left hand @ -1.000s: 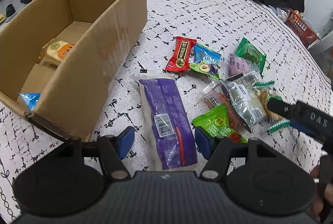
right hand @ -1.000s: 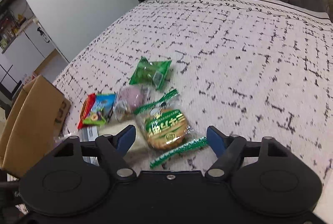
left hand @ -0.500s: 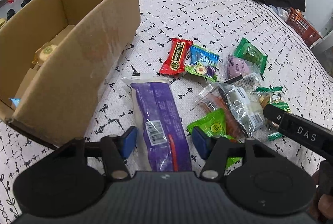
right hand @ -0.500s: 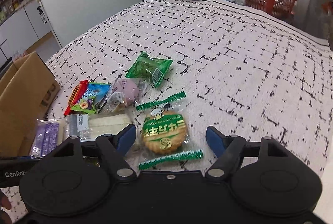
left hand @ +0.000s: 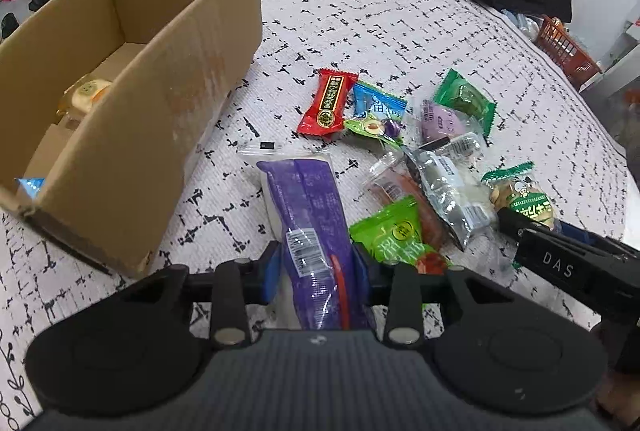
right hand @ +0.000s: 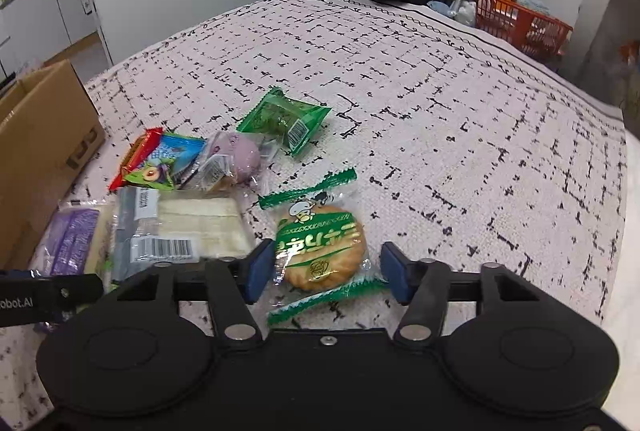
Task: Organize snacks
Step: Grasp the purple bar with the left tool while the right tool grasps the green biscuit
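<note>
White bedspread [left hand: 400, 31] with black dashes carries one cardboard box [left hand: 160, 111] along its left edge and roughly ten loose snack packets mid-spread; overlaps blur the count. Long purple packet [left hand: 312, 215], clear-edged with a barcode label, lies beside the box; left gripper [left hand: 316, 267] is clamped on its near end. Round cookie [right hand: 320, 251] in a green-ended wrapper sits between the spread-apart fingers of the right gripper [right hand: 324, 271], which reads "DAS". Box holds two visible packets.

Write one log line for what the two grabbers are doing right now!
left hand-held gripper: shut on purple snack pack | right hand-held gripper: open around round cracker pack | cardboard box: open
</note>
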Available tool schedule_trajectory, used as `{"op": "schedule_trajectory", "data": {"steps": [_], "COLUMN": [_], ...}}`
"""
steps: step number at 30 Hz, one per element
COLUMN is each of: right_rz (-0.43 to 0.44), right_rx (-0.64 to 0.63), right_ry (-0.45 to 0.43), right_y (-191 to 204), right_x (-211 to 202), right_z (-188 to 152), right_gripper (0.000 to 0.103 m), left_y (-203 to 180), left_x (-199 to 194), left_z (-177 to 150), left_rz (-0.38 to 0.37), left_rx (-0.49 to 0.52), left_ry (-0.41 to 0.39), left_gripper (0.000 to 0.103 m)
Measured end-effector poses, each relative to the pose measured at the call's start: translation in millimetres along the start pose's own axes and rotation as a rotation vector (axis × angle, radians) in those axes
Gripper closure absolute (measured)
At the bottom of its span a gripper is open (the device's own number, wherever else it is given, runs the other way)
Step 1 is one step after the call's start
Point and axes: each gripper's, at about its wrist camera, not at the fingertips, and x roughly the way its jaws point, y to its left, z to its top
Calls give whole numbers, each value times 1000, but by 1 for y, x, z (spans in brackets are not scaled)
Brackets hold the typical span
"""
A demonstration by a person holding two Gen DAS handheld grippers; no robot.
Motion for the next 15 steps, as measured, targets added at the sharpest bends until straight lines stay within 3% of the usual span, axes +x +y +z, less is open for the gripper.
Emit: {"op": "schedule_trajectory", "data": {"steps": [15], "right_rz": [17], "right_rx": [108], "right_ry": [-70], "right_y": [4], "right_x": [-58], "right_z": [15], "right_gripper": [57], "left_y": [8], "left_x": [-52], "left_z": [10], "left_rz": [-98], "left_rx": [-11], "left_ry": [-51], "left_gripper": [67]}}
